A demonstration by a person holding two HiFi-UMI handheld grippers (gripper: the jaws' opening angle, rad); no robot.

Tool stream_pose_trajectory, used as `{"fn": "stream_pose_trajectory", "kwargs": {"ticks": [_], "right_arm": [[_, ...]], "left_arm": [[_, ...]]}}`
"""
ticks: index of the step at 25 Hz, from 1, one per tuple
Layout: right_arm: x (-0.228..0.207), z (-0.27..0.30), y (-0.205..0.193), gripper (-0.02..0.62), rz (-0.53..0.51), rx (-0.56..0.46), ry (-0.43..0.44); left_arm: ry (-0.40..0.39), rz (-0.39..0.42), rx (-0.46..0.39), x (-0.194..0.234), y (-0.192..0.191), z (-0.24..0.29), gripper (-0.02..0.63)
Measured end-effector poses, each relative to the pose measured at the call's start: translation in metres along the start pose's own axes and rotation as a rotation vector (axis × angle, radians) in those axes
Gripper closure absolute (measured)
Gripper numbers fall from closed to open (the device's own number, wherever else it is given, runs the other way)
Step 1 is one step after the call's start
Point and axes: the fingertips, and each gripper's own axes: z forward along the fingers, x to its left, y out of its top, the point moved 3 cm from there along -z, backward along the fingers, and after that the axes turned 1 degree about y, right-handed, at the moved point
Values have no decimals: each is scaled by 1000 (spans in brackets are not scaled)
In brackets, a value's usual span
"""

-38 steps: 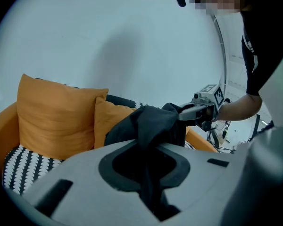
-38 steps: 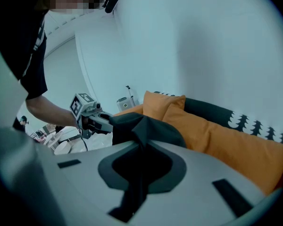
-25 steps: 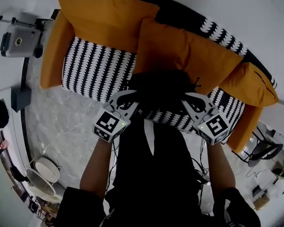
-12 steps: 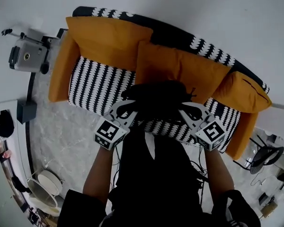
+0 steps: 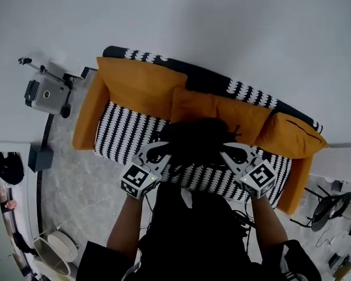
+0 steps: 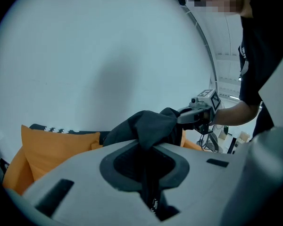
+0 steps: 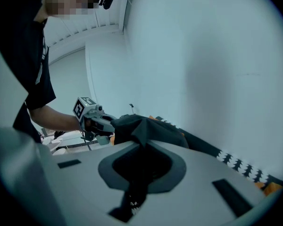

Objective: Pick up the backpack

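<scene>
The black backpack [image 5: 196,138] hangs in the air above the sofa seat [image 5: 126,134], held between both grippers. My left gripper [image 5: 162,150] is shut on the fabric at the pack's left side, and my right gripper [image 5: 229,151] is shut on its right side. In the left gripper view, dark backpack cloth [image 6: 147,125] bunches out of the jaws, and the right gripper [image 6: 196,116] shows beyond it. In the right gripper view, the cloth [image 7: 148,129] is pinched the same way, with the left gripper [image 7: 95,122] on the far side. The pack's lower part is hidden.
The sofa has a black-and-white patterned seat with orange cushions [image 5: 141,88] along its back and an orange bolster [image 5: 86,115] at its left end. A camera on a stand [image 5: 47,95] is at the left. A dark chair [image 5: 329,205] and cables lie at the right.
Both grippers have risen together with the backpack still pinched between them. The sofa now looks smaller and farther below, and more white wall shows above it.
</scene>
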Motion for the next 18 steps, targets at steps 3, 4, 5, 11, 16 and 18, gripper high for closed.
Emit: {"fn": "stream_pose_trajectory", "kwargs": {"ticks": [3,4,5,11,16,18], "right_arm": [[3,-9,21,563,-17,-25,-4],[3,-12,28,563,-20,-34,-8],[4,-14,34,563,-21,-45,-13],[4,-33,68,563,-42,-104,-28],[-1,-48,96,563,-64,-140,-57],[-1,-55,103,563,-73,-164,-61]], "left_arm": [[2,21,-25,-2,22,-6,563],[2,29,-33,-2,30,-8,563],[2,36,-42,-2,37,-10,563],[6,63,-95,-8,79,-20,563],[-7,74,-134,-13,105,-20,563],[-10,86,-148,-14,117,-19,563]]}}
